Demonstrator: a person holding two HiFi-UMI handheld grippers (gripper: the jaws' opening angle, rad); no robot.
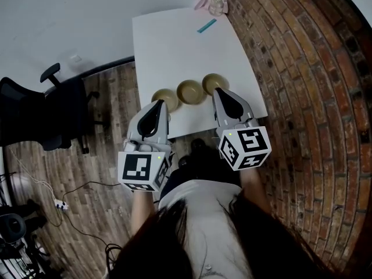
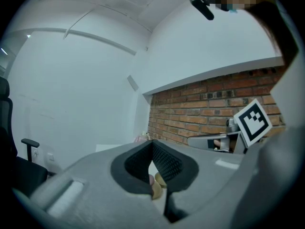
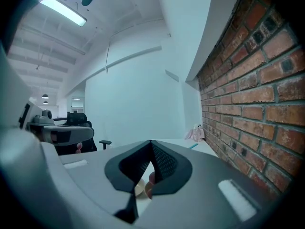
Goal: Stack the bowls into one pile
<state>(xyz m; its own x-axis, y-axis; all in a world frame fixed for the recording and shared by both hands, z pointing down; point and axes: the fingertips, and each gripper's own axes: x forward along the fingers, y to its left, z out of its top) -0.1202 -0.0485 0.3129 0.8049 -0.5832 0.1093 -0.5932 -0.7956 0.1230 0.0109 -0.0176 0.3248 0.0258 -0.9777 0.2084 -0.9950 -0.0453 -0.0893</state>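
Three tan bowls stand in a row near the front edge of the white table point(image 1: 174, 45): left bowl point(image 1: 165, 96), middle bowl point(image 1: 190, 90), right bowl point(image 1: 210, 81). My left gripper point(image 1: 158, 105) hovers just in front of the left bowl, its tips meeting, shut on nothing. My right gripper point(image 1: 220, 92) is also shut and covers the near rim of the right bowl. In the left gripper view the left gripper point(image 2: 152, 144) has its pads touching, and a sliver of a tan bowl point(image 2: 158, 187) shows below them. The right gripper point(image 3: 151, 144) looks the same, with a sliver of a bowl point(image 3: 138, 190) below it.
A teal stick point(image 1: 206, 26) lies on the far part of the table, and pink items point(image 1: 213, 3) stand at its back edge. A brick wall point(image 1: 302, 80) runs along the right. A black office chair point(image 1: 40, 112) and cables point(image 1: 70, 205) are on the wooden floor at left.
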